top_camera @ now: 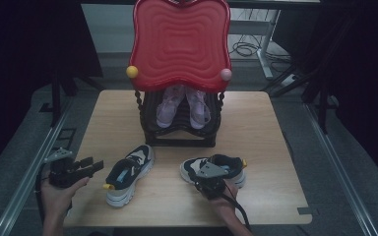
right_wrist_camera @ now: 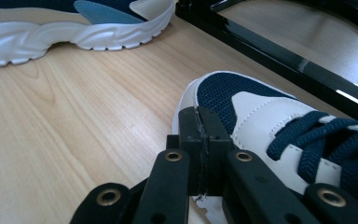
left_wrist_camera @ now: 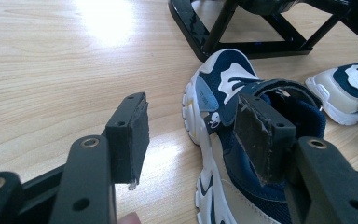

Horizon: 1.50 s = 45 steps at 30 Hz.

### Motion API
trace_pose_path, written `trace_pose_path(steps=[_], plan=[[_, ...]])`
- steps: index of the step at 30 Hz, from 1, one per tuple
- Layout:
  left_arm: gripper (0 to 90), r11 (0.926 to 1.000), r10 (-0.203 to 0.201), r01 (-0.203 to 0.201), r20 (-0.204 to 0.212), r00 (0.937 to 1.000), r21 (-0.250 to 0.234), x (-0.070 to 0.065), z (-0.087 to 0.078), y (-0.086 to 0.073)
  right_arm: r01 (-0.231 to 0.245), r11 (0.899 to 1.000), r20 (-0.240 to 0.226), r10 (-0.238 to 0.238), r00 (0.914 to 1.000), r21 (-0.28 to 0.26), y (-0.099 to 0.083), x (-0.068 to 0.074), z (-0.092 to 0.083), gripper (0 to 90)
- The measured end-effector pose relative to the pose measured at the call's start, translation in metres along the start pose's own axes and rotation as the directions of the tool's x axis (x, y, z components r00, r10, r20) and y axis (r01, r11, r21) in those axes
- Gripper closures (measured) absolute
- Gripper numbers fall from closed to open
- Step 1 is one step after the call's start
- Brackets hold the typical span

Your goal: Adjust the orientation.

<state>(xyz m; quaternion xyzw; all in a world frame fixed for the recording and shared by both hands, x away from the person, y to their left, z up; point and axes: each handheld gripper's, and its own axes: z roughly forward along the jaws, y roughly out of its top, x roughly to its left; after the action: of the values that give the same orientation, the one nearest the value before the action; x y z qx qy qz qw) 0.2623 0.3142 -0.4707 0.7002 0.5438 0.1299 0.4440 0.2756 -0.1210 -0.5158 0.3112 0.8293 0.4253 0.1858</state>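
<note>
1. The left sneaker (top_camera: 128, 175) is navy, white and beige with a light blue patch.
2. The right sneaker (top_camera: 215, 169) is navy mesh and white, with navy laces.
3. The tray (top_camera: 179, 42) is red with wavy ridges.
4. The rack (top_camera: 179, 129) is black; the sandals (top_camera: 182, 106) are pale pink.
5. The table (top_camera: 261, 137) is light wood grain.

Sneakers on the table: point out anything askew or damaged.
The two lie splayed, not paired: left sneaker angled toward the rack, right sneaker turned sideways. The left claw pads look chipped and ragged at the edges.
</note>
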Motion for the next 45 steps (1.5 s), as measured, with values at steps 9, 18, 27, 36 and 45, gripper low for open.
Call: trace_pose_path(steps=[9, 18, 27, 36, 45], plan=[[44.6, 1.0000, 0.000, 0.000, -0.002, 1.0000, -0.005, 0.001, -0.002, 0.000, -0.012, 1.000, -0.001, 0.012, 0.9999, -0.006, 0.002, -0.001, 0.003, 88.9], [44.6, 1.0000, 0.001, -0.001, -0.001, 1.0000, -0.005, 0.001, -0.002, 0.000, -0.044, 0.995, -0.037, 0.041, 0.9984, -0.084, 0.012, -0.008, -0.029, 88.9], [44.6, 1.0000, 0.000, 0.000, -0.002, 1.0000, -0.001, 0.001, -0.001, 0.000, -0.080, 0.984, -0.002, 0.080, 0.9968, -0.159, 0.016, -0.042, -0.079, 89.0], [44.6, 1.0000, -0.002, 0.002, -0.006, 1.0000, -0.003, 0.001, -0.002, -0.001, -0.131, 0.972, 0.073, 0.147, 0.9864, -0.194, 0.006, -0.086, -0.116, 89.0], [44.4, 1.0000, -0.001, 0.001, -0.004, 1.0000, 0.005, 0.001, 0.000, -0.001, -0.192, 0.966, 0.092, 0.210, 0.9734, -0.173, -0.012, -0.120, -0.112, 89.0]])
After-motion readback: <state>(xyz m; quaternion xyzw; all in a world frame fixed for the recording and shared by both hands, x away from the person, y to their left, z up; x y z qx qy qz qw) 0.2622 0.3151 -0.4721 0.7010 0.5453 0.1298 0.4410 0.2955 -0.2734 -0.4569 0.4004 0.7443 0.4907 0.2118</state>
